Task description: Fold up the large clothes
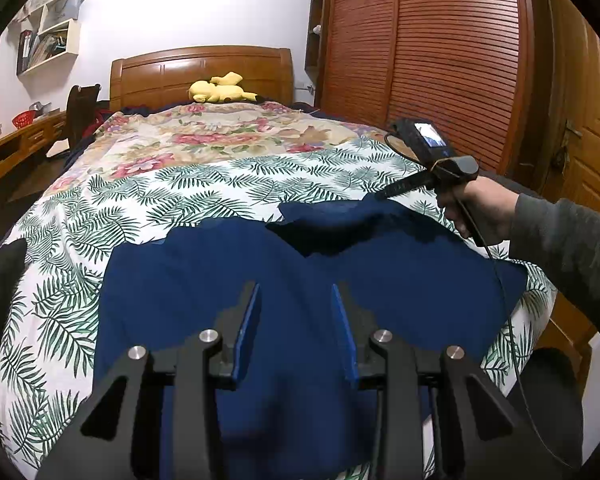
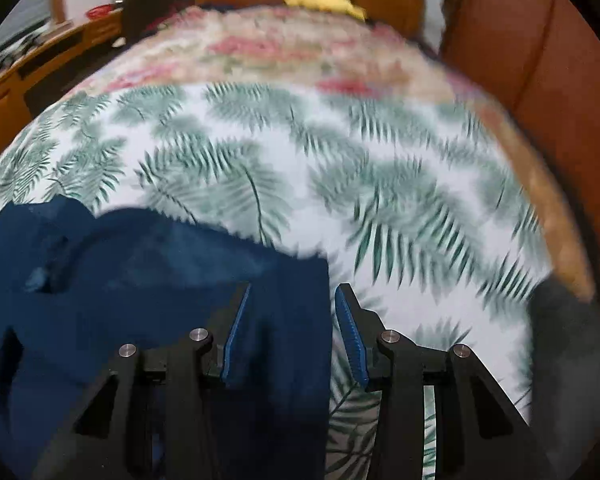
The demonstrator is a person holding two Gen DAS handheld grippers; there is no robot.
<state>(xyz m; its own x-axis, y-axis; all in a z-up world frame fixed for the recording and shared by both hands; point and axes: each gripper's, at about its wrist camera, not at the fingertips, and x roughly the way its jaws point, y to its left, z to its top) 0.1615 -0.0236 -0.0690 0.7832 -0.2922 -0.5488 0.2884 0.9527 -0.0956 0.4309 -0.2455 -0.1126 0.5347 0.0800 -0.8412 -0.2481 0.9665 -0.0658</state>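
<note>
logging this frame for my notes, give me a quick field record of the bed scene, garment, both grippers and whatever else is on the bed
garment: navy garment spread on the leaf-print cover, part folded over near its far edge
left gripper: open, above the garment
right gripper: open, at the garment's right edge
right wrist view: motion-blurred
other: yellow plush toy by the headboard

My left tongs (image 1: 295, 296) are hovering gaping over the blue garment (image 1: 300, 280), fern-print bedspread (image 1: 160, 196) lying bare from nine to twelve o'clock. At two o'clock my right hand (image 1: 476, 208) is blocking the way; the wardrobe (image 1: 440, 60) is walling off beyond.
</note>
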